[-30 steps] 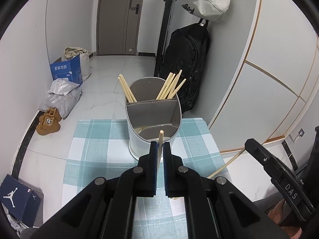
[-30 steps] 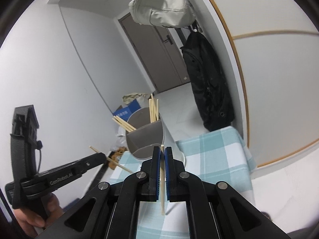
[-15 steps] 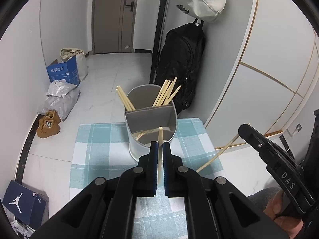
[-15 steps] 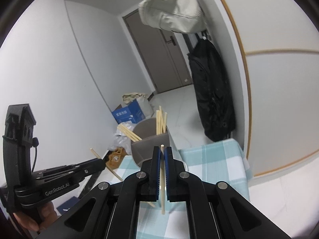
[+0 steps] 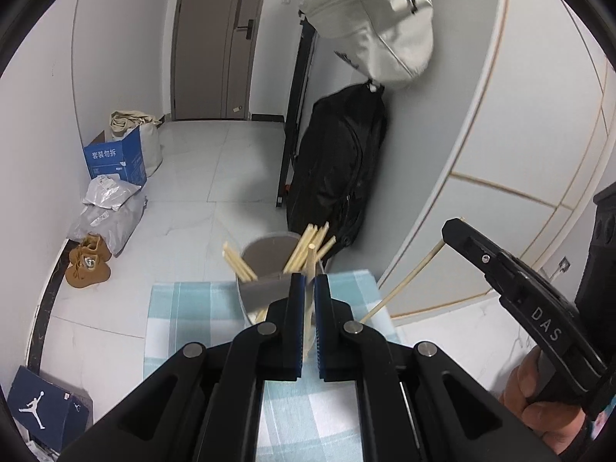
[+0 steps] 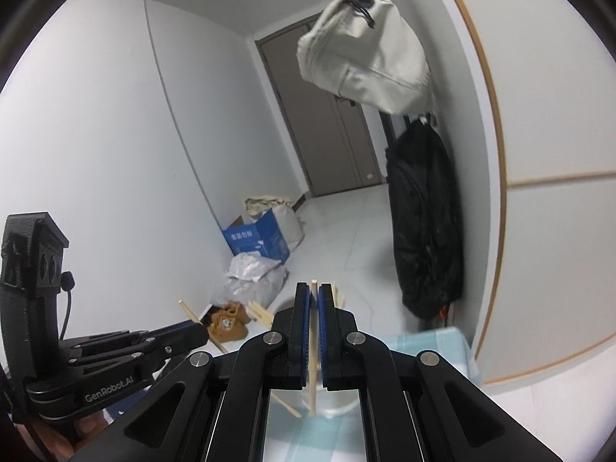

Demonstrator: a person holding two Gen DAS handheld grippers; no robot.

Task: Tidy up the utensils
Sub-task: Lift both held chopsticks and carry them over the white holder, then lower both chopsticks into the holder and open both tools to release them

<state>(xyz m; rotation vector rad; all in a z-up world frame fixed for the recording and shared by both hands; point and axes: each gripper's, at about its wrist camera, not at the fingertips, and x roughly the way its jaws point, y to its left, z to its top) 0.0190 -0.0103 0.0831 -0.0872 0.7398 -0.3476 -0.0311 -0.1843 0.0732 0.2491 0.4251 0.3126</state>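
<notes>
A grey metal utensil holder (image 5: 265, 265) with a divider stands on a teal checked cloth (image 5: 192, 308); several wooden chopsticks (image 5: 238, 265) lean in its back compartments. My left gripper (image 5: 309, 281) is shut on one chopstick (image 5: 309, 265), upright, just above and in front of the holder. My right gripper (image 6: 313, 288) is shut on another chopstick (image 6: 313, 346), held upright above the holder (image 6: 285, 304). The right gripper also shows at the right of the left wrist view (image 5: 446, 231), its chopstick (image 5: 404, 281) slanting down. The left gripper shows in the right wrist view (image 6: 198, 327).
A black backpack (image 5: 338, 169) and a white bag (image 5: 377, 34) hang on the wall behind the table. On the floor are a blue box (image 5: 113, 158), grey parcels (image 5: 107, 208), brown shoes (image 5: 88, 261) and a Jordan shoebox (image 5: 46, 412).
Both grippers have risen with their chopsticks, so the holder now sits lower and smaller in both views. Both stay shut.
</notes>
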